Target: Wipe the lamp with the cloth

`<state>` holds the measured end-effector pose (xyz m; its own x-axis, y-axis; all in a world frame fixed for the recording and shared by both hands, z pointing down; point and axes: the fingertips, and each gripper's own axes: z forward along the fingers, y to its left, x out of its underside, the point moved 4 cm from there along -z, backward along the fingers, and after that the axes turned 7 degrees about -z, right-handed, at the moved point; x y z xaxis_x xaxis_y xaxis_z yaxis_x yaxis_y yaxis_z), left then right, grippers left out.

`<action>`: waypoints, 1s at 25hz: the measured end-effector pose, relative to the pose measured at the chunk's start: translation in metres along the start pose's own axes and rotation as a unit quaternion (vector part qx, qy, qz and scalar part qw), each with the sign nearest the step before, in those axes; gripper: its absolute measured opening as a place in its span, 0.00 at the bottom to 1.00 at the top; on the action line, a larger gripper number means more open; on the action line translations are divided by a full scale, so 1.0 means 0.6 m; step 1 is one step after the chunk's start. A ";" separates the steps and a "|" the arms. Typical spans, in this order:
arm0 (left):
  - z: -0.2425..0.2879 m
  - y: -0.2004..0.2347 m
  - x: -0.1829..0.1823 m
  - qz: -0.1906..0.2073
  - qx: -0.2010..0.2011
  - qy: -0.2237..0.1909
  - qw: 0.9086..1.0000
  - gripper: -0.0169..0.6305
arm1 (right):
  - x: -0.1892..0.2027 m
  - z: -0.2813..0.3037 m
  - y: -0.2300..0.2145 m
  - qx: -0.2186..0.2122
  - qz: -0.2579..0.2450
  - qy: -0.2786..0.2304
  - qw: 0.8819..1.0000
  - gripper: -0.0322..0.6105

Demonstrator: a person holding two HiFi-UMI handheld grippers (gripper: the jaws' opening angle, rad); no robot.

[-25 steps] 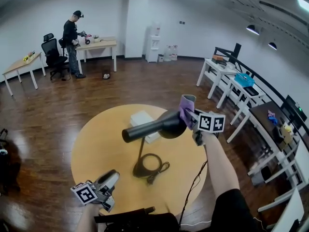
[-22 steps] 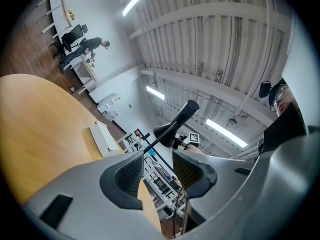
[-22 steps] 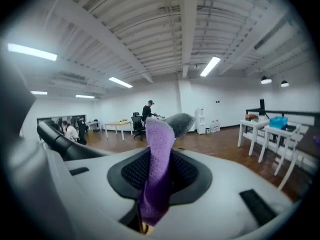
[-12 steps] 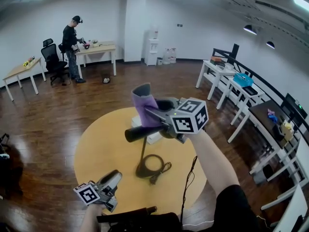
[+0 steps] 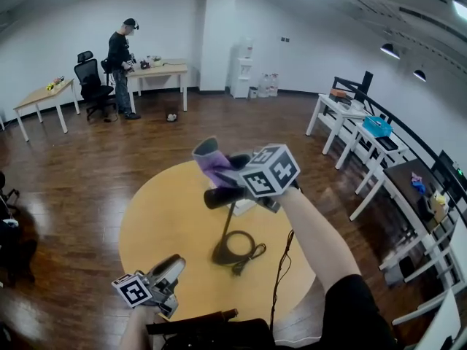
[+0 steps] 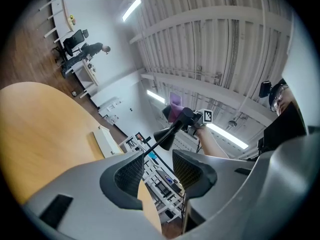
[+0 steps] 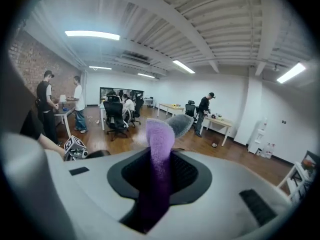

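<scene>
Work surface: a round table (image 5: pixel 157 221) with a continuous curved edge. Open wood floor (image 5: pixel 109 152) surrounds it on all sides. The white desks (image 5: pixel 343 115) along the right wall stand well apart from the rim, and a person (image 5: pixel 120 68) works at a far desk. The table top to the left of the lamp is bare.

The lamp (image 5: pixel 230 228) stands on the table, right of centre, its cable (image 5: pixel 253 256) coiled beside the base. A white box (image 6: pixel 106 141) lies just behind it.

The right gripper (image 5: pixel 228 169) is raised over the lamp head. Its jaws are clamped on the purple cloth (image 7: pixel 159 144), which stands up out of them. The cloth sits at the rear end of the lamp head; contact cannot be confirmed.

The left gripper (image 6: pixel 160 166) hovers over the near table edge, jaws apart, nothing between them.

Containers: a blue bin (image 5: pixel 377 126) sits on one right-hand desk; its contents cannot be made out.
</scene>
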<state>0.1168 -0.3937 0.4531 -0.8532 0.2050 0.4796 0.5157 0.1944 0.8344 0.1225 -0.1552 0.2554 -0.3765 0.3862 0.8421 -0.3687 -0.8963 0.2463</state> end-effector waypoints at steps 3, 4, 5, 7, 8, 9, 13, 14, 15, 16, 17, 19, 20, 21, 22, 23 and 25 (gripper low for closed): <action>-0.001 0.002 0.000 0.001 -0.001 0.001 1.000 0.30 | 0.029 -0.011 -0.029 0.029 0.003 0.013 0.999 0.21; 0.001 0.002 0.002 0.001 -0.001 0.003 1.000 0.30 | 0.039 -0.015 -0.039 0.040 0.004 0.017 0.999 0.21; 0.003 0.002 0.004 0.001 -0.001 0.005 1.000 0.30 | 0.051 -0.020 -0.050 0.052 0.004 0.023 0.998 0.21; 0.008 0.003 0.008 0.001 -0.001 0.009 1.000 0.30 | 0.076 -0.031 -0.073 0.078 0.005 0.034 0.996 0.21; 0.011 0.003 0.010 0.002 0.000 0.011 1.000 0.30 | 0.090 -0.037 -0.085 0.089 0.008 0.037 0.995 0.21; 0.015 0.002 0.013 0.002 0.001 0.014 1.000 0.30 | 0.103 -0.044 -0.097 0.101 0.013 0.040 0.994 0.21; 0.033 0.002 0.019 0.000 0.005 0.021 1.000 0.30 | 0.152 -0.070 -0.145 0.148 0.034 0.045 0.987 0.21; 0.038 0.003 0.020 0.001 0.006 0.021 1.000 0.30 | 0.164 -0.075 -0.157 0.157 0.039 0.046 0.986 0.21; 0.043 0.005 0.022 0.003 0.007 0.022 1.000 0.30 | 0.176 -0.079 -0.169 0.165 0.046 0.047 0.984 0.21; 0.050 0.006 0.024 0.006 0.007 0.023 1.000 0.30 | 0.188 -0.083 -0.181 0.171 0.052 0.049 0.983 0.21; 0.057 0.006 0.026 0.010 0.008 0.026 1.000 0.30 | 0.198 -0.088 -0.193 0.176 0.058 0.051 0.981 0.21; 0.071 0.000 0.028 0.017 0.009 0.030 0.999 0.30 | 0.214 -0.097 -0.214 0.182 0.070 0.054 0.979 0.21; 0.075 -0.004 0.027 0.019 0.010 0.031 0.999 0.30 | 0.221 -0.099 -0.223 0.183 0.076 0.056 0.979 0.21; 0.079 -0.008 0.025 0.021 0.012 0.031 0.999 0.30 | 0.229 -0.100 -0.232 0.183 0.081 0.057 0.978 0.21; 0.083 -0.011 0.023 0.023 0.014 0.031 0.999 0.30 | 0.236 -0.101 -0.240 0.184 0.085 0.061 0.977 0.21; 0.085 -0.013 0.023 0.025 0.016 0.031 0.999 0.30 | 0.245 -0.103 -0.249 0.186 0.089 0.068 0.976 0.21; 0.088 -0.013 0.023 0.029 0.017 0.030 0.999 0.30 | 0.264 -0.107 -0.266 0.195 0.093 0.090 0.972 0.21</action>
<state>0.1052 -0.3420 0.4391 -0.8249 0.1583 0.5427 0.5652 0.2168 0.7959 0.0670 0.0629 0.3185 -0.5607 0.2098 0.8010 0.0575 -0.9552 0.2905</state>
